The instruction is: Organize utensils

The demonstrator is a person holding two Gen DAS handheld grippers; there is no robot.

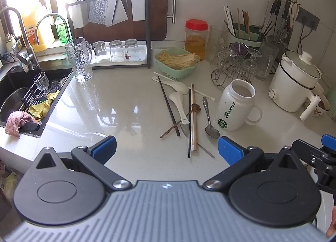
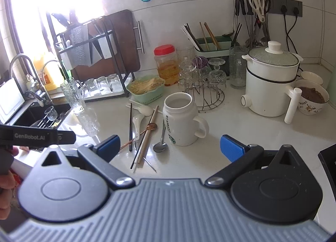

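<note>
Left gripper is spread wide and holds nothing; it hovers over the near edge of the white countertop. Right gripper is likewise spread and empty. The loose utensils lie just beyond both tools: a steel spoon, a pair of pale chopsticks, a dark chopstick and white ceramic spoons. The Starbucks mug stands upright just right of the steel spoon. The green utensil caddy stands at the far wall.
</note>
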